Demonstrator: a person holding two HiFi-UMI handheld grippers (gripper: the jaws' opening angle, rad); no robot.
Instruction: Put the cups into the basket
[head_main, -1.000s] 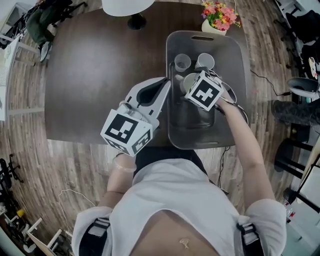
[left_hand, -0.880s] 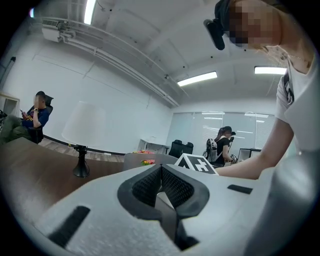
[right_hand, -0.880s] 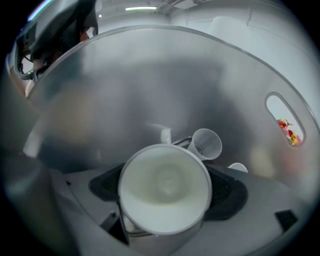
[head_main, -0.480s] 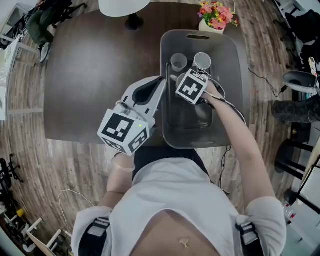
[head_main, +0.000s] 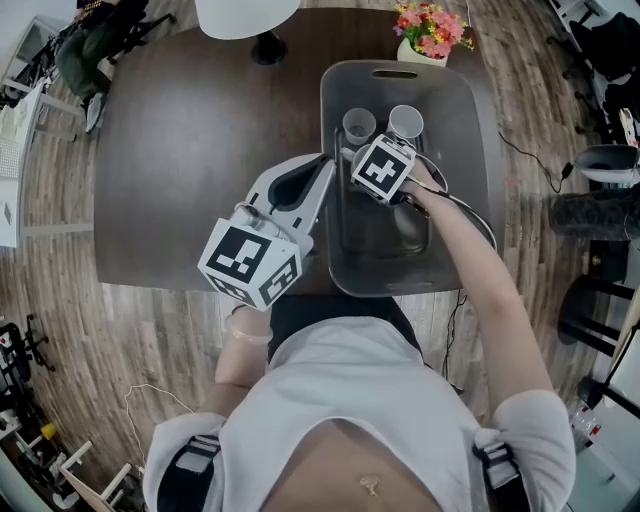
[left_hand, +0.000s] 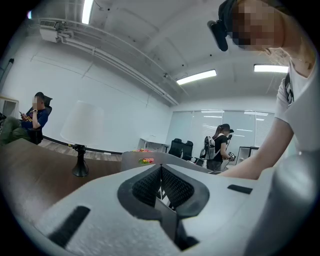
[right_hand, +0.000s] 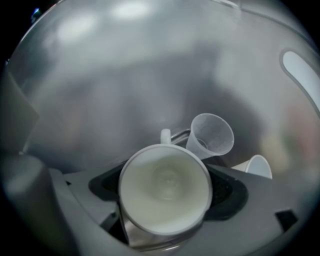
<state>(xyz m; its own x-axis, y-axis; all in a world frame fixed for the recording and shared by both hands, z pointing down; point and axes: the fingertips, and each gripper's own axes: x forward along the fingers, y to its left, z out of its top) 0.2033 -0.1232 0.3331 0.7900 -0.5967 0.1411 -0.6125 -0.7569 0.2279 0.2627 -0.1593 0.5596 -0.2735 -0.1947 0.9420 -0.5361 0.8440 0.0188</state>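
A grey basket (head_main: 470, 120) stands on the dark table's right side. Inside it at the far end are a clear plastic cup (head_main: 359, 126) and a white cup (head_main: 405, 121). My right gripper (head_main: 384, 170) reaches down into the basket, shut on a white mug (right_hand: 165, 187) that faces the right gripper view mouth-on. Beyond the mug that view shows the clear cup (right_hand: 212, 135) and the white cup (right_hand: 257, 166) against the basket wall (right_hand: 125, 85). My left gripper (head_main: 327, 166) hovers beside the basket's left rim, its jaws shut (left_hand: 160, 172) with nothing in them.
A white lamp (head_main: 250, 15) stands at the table's (head_main: 180, 130) far edge, and a pot of flowers (head_main: 430, 35) sits behind the basket. Wooden floor surrounds the table. People and office chairs (left_hand: 180, 147) are in the room's background.
My right gripper has sunk lower into the basket and shifted slightly left with the mug. In the last half second it hardly moved. The left gripper stayed put.
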